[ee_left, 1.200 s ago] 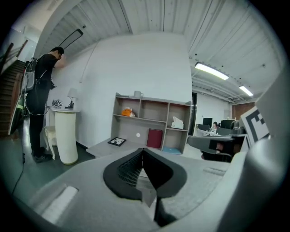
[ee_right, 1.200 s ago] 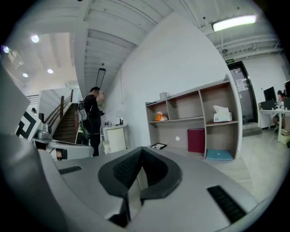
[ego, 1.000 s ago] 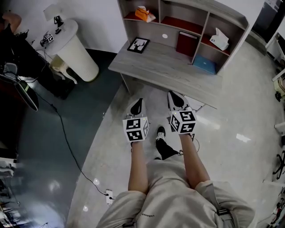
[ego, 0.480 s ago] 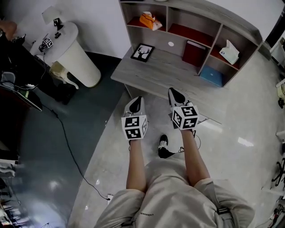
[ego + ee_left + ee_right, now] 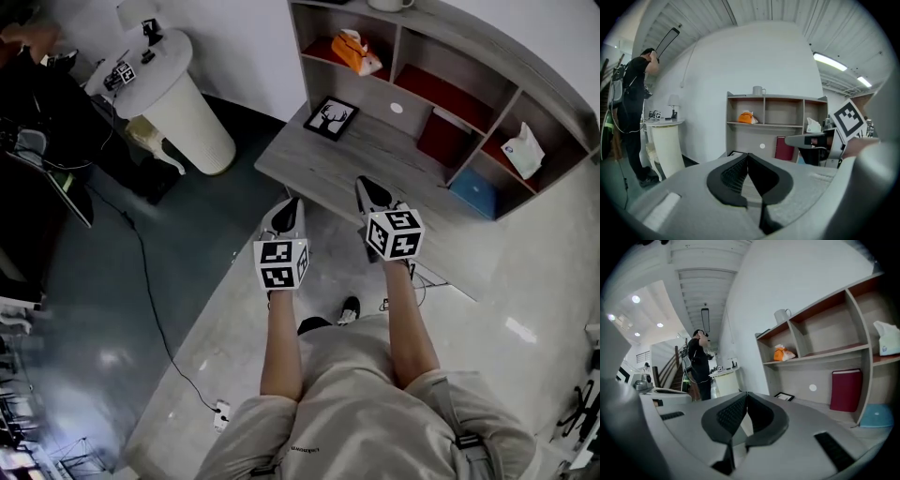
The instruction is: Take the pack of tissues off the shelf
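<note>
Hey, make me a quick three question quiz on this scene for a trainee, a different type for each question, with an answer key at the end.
1. True or false: the left gripper holds the orange tissue pack.
2. Multiple choice: the framed deer picture lies A) on the desk, B) inside a shelf compartment, C) on the floor.
3. Fill in: on top of the shelf stands a white ____.

Key: 1 false, its jaws are shut on nothing and the pack sits in the upper left compartment. 2 A. 3 mug.
</note>
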`<state>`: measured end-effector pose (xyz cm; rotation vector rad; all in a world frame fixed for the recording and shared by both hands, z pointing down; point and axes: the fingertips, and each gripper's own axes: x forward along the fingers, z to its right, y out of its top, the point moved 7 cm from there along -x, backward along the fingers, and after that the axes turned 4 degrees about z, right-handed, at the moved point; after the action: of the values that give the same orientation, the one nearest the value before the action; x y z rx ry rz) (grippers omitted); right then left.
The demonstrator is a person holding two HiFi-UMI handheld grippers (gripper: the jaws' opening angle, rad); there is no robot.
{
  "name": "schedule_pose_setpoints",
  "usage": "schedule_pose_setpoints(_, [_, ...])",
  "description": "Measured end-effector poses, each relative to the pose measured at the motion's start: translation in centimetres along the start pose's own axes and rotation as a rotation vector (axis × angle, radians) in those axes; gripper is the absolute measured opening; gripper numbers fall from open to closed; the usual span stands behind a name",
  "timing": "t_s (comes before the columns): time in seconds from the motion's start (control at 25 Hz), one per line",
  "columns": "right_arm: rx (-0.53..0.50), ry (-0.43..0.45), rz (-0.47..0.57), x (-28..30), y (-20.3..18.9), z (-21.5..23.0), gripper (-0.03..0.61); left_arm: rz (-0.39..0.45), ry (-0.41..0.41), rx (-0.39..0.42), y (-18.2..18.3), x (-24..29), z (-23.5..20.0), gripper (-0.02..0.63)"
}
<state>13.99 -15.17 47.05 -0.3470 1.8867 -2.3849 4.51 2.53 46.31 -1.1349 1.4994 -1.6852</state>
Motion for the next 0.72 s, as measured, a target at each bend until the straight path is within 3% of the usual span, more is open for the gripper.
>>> schedule_pose_setpoints(0.2, [-0.017,0.175,-0.074,2.4,-1.3,-1.2,0.017,-0.028,0.046,-0.004,-0.5,0.6,-1.7,0.009])
schedule_pose_setpoints(0.32, [-0.049,0.222,-0.092,3.2,-1.5,-1.6,0.017,-0.026,0.053,-0.015,-0.4,1.5,-2.0,0.009])
schedule_pose_setpoints(0.52, [-0.055,0.210,-0.096,4.1,-1.1,-0.4,0.017,-0.026,0.019,-0.021,0.0,4.1,-1.7,0.009])
schedule_pose_setpoints(0.72, [-0.029,0.145,-0.071,5.4,-0.1,2.0,0.017,-0.028,-0.047,-0.003,0.9,7.4,-1.4,0.009])
